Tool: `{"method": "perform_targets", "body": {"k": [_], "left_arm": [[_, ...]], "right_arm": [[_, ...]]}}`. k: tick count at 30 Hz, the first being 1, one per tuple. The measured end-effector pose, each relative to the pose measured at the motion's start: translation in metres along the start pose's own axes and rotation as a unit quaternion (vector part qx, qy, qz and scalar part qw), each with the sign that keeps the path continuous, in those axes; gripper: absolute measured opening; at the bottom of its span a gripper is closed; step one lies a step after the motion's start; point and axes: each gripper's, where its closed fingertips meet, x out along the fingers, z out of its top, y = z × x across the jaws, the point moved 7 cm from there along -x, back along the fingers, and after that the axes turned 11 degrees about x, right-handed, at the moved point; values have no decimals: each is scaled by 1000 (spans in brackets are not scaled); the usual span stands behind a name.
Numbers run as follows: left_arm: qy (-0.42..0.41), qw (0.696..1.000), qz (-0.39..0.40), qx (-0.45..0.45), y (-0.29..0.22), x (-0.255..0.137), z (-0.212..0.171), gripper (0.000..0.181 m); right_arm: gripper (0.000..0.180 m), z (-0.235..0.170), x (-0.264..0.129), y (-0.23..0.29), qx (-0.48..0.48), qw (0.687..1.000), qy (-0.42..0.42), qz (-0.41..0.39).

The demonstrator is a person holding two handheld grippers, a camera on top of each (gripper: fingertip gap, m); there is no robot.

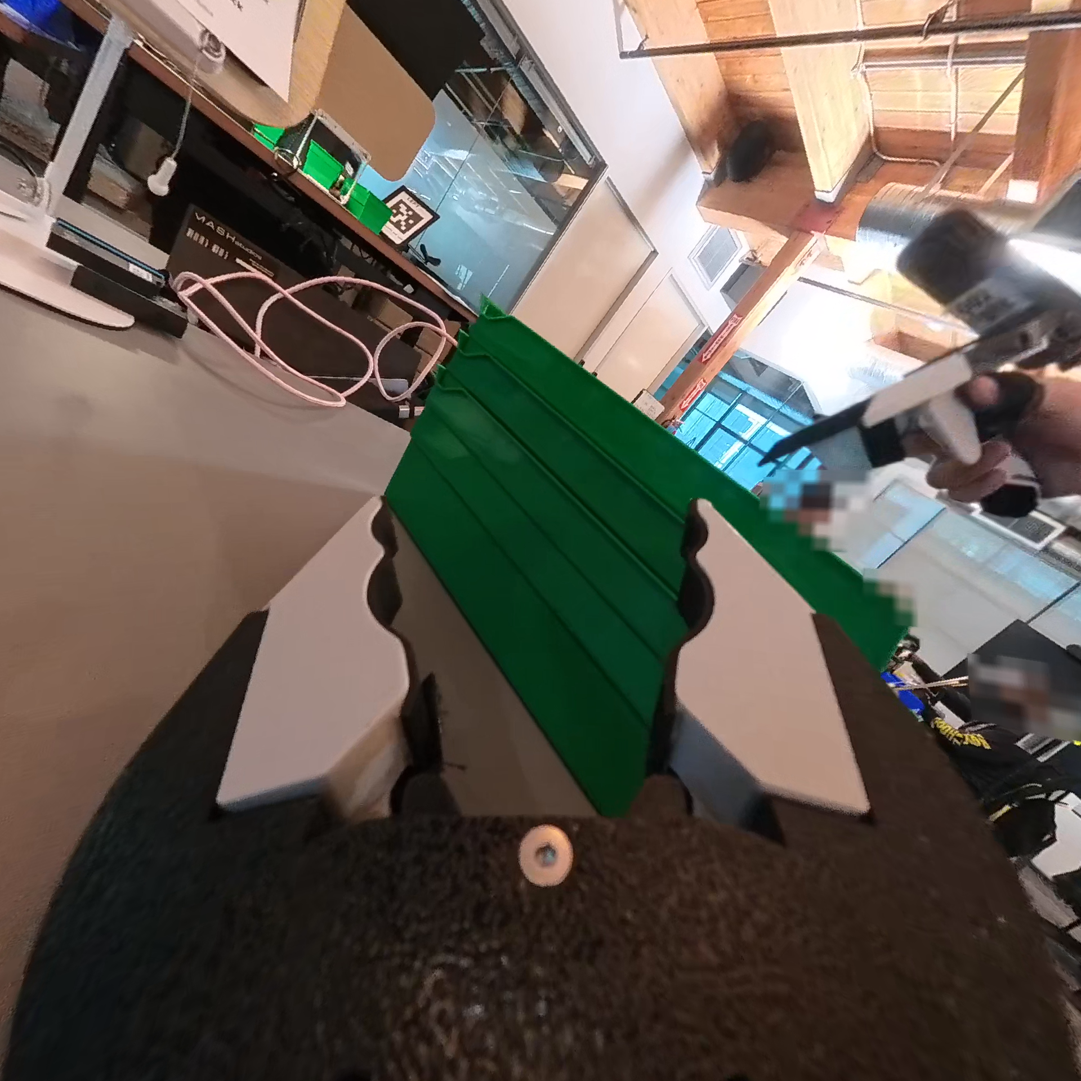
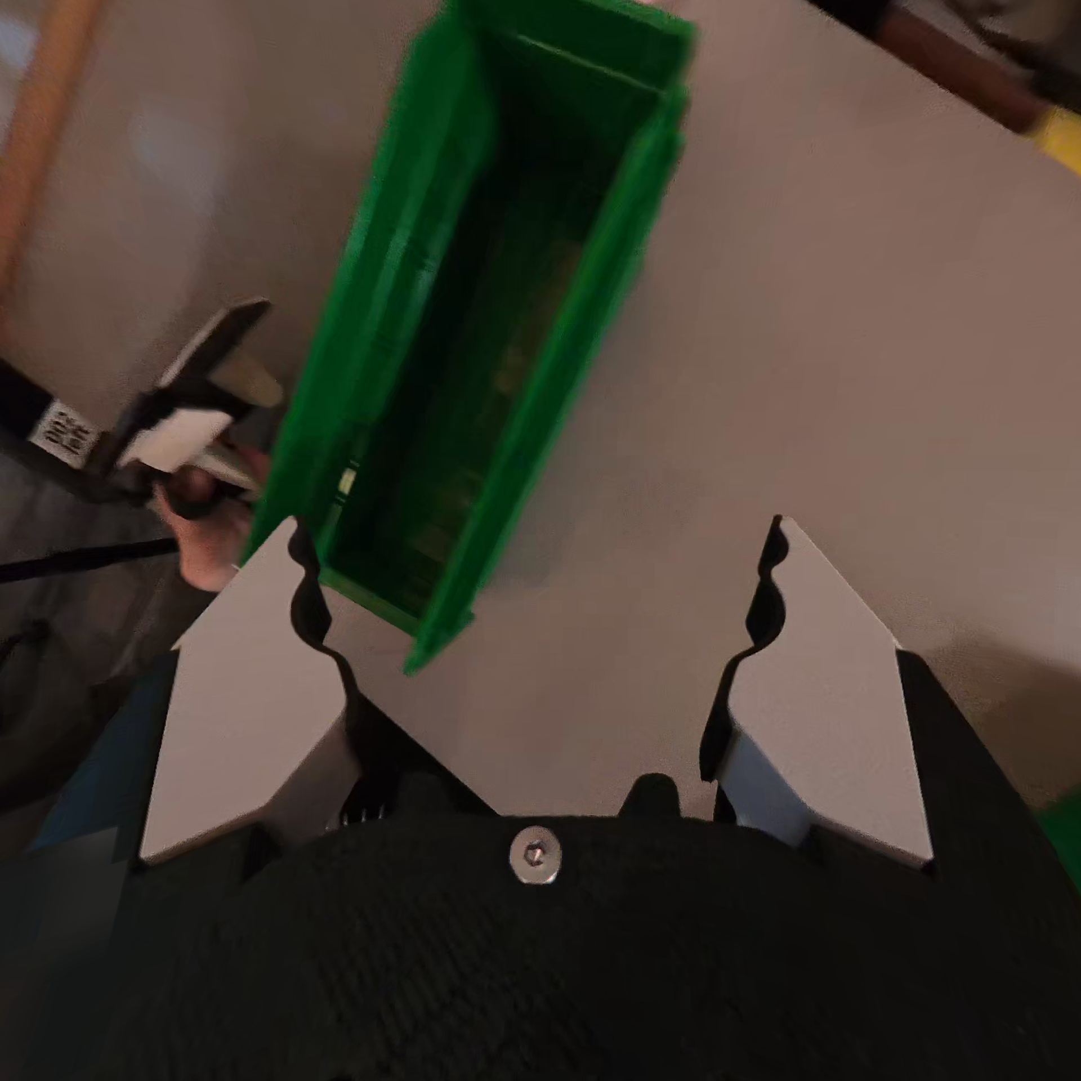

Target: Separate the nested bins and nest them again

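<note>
Green nested bins (image 1: 544,526) on grey bench (image 1: 146,468), left gripper (image 1: 541,591) straddling their side wall, grip uncertain, right gripper (image 2: 538,620) spread wide above, empty

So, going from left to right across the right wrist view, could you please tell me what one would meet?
Left tool held in a hand → green nested bins → bare grey table.

The left wrist view sits low and very close beside the green bins (image 1: 544,526), tilted, looking up across the room. The right wrist view looks down into them (image 2: 479,327) from above. Both views share the bins and the table (image 1: 146,468).
</note>
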Motion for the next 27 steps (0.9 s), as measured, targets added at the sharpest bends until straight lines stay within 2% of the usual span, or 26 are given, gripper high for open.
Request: {"method": "perform_targets", "body": {"k": [5,9,11,15,23,27], "left_arm": [[-4,1000,-8,-7,0,0,1,94],[-7,1000,-9,-11,1,-1,2,92],[-7,1000,-12,-16,1,0,2,91],[-4,999,-18,-26,2,1,1,91],[-2,1000,-12,-28,4,0,1,90],[0,999,-14,-31,4,1,0,89]], "right_arm": [[142,20,46,67,-46,998,-7,-48],[155,22,77,72,-21,994,47,-92],[155,22,88,73,-15,993,65,-96],[129,24,96,73,-22,989,81,-124],[125,23,94,72,0,983,120,-140],[108,25,91,75,-9,982,121,-143]]}}
